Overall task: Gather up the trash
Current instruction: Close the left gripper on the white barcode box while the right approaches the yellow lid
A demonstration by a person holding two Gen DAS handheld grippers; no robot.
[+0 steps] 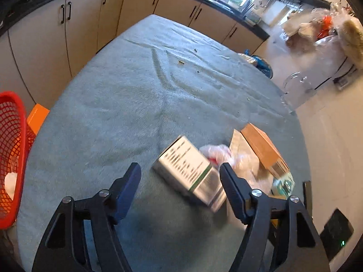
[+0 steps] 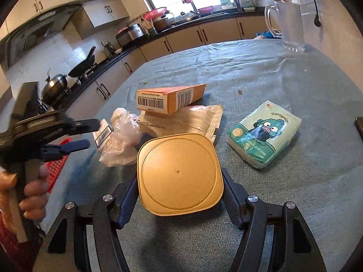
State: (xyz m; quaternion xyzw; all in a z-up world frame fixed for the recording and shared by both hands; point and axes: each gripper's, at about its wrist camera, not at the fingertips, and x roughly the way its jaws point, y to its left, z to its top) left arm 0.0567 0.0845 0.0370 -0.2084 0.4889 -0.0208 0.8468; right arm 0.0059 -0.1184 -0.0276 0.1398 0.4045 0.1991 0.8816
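Note:
My left gripper is open above the grey cloth, with a white and green carton lying between its fingers, blurred. It also shows in the right wrist view, open beside that carton. My right gripper is shut on a golden square lid. Beyond it lie a crumpled clear plastic bag, a flat white packet and an orange box on top of it. The orange box and the bag also show in the left wrist view.
A red mesh basket stands at the table's left edge. A green tissue pack lies at the right. A clear glass jug stands at the far right corner. Kitchen cabinets run behind the table.

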